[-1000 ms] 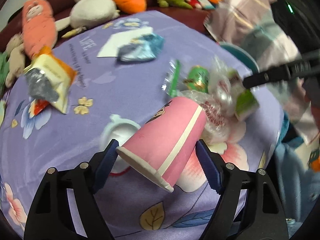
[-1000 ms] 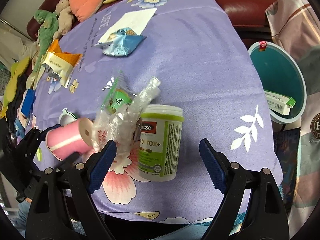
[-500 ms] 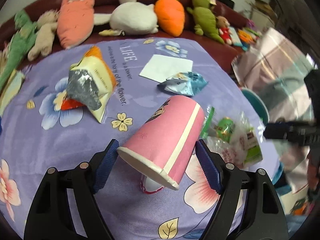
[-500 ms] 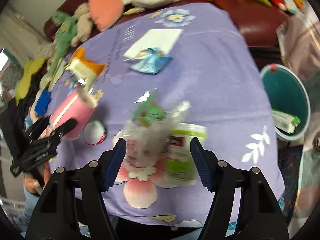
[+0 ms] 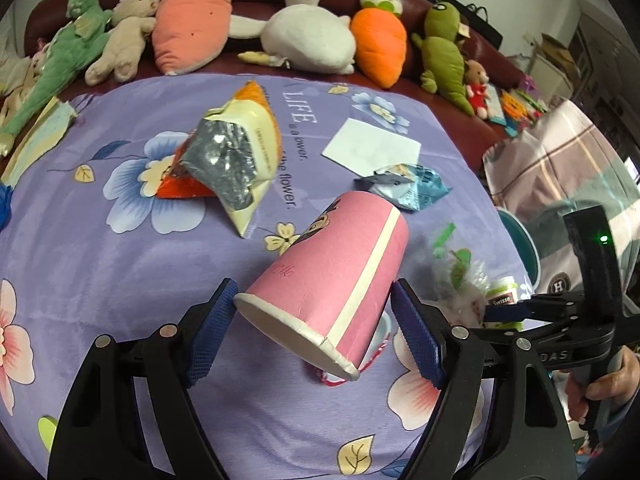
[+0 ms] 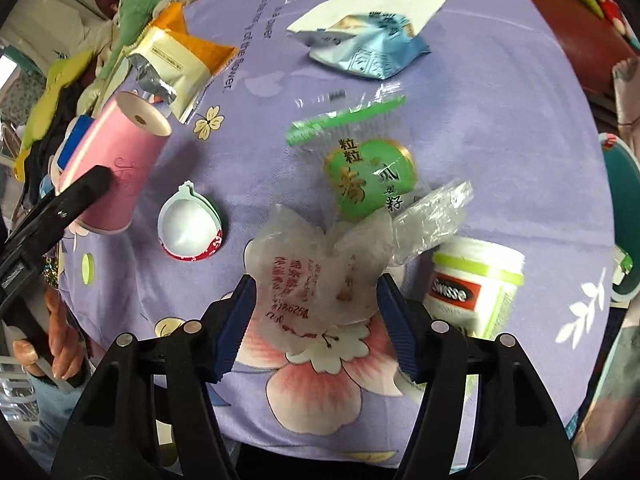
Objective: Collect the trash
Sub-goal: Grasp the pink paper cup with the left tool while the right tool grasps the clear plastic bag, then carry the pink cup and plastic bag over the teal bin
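Left fingers: my left gripper is clamped on a pink paper cup with a cream stripe; both blue pads touch its wall.
Cup axis: I read the long axis as slanting away from the fingers, rim toward the camera, base up and far.
Right fingers: my right gripper is at a narrow gap, pinching a crumpled translucent plastic bag with red print.
Bag bundle: a clear wrapper with a green round label hangs just beyond the bag; whether it is caught up with it I cannot tell.
Landmark: teal round bin, off the edge of the purple flowered tablecloth.
Key relation: I judge the right gripper nearer the bin; the cup lies well apart from it, on the far side of the bag.
Left on the cloth: white jar with green lid between bag and bin; small white yoghurt pot between bag and cup; silver-lined orange snack pouch and light-blue foil packet farther off.
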Tool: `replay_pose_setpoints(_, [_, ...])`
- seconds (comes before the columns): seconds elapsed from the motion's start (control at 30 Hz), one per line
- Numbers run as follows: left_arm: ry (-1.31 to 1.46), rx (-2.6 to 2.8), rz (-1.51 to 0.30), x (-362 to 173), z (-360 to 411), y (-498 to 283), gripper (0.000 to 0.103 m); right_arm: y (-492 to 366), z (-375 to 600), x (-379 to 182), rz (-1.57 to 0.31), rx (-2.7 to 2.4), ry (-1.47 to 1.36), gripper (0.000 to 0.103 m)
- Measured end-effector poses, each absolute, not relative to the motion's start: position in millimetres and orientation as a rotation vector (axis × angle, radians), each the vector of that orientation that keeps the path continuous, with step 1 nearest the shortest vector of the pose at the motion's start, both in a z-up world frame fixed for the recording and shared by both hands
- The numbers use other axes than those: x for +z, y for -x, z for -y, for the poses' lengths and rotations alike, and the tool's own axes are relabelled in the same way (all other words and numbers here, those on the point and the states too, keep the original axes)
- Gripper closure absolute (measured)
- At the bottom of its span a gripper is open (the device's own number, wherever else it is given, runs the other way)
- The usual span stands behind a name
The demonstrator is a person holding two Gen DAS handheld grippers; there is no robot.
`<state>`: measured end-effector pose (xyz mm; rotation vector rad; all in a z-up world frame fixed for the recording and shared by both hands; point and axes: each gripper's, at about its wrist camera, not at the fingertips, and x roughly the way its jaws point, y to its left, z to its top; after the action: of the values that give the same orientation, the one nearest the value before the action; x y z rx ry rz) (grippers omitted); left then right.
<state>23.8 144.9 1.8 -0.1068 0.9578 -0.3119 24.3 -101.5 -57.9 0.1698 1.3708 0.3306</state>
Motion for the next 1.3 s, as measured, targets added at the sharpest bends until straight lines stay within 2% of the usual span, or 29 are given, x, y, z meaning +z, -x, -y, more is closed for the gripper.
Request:
replay_pose_setpoints(0.2, [0.143, -0.284, -0.972, -4.3, -159.6, -28.9, 0.024, -33.4, 88.6, -73.0, -1.405, 0.329, -0.16, 0.039])
replay_pose_setpoints(0.27, [0.148, -0.278, -0.98, -7.5, -161.1, -30.2, 0.024, -35.1, 82.2, -72.7, -1.384, 0.337, -0.131, 0.046])
replay_pose_setpoints(0.3, [0.15, -0.279, -0.983, -8.7, -161.0, -30.1, 0.024, -35.9, 78.6, -74.3, -1.384, 0.354, -0.123, 0.061])
replay_pose_setpoints(0.37, [0.148, -0.278, -0.986, -10.2, -160.1, -29.6, 0.024, -36.5, 75.7, -77.7, -1.387, 0.374, -0.124, 0.067])
replay_pose_setpoints(0.43, [0.145, -0.278, -0.988, -11.0, -158.3, -29.4, 0.024, -34.6, 73.0, -75.5, -1.361, 0.385, -0.104, 0.078])
replay_pose_setpoints(0.87, [0.106, -0.301, -0.941, 14.0, -127.6, -32.0, 0.024, -23.5, 119.1, -7.1, -1.192, 0.408, -0.185, 0.079])
replay_pose_setpoints(1.3, [-0.018, -0.465, -0.923, 41.7, 3.9, -47.3, 0.024, -22.6, 258.8, 28.7, -1.037, 0.204, -0.321, 0.079])
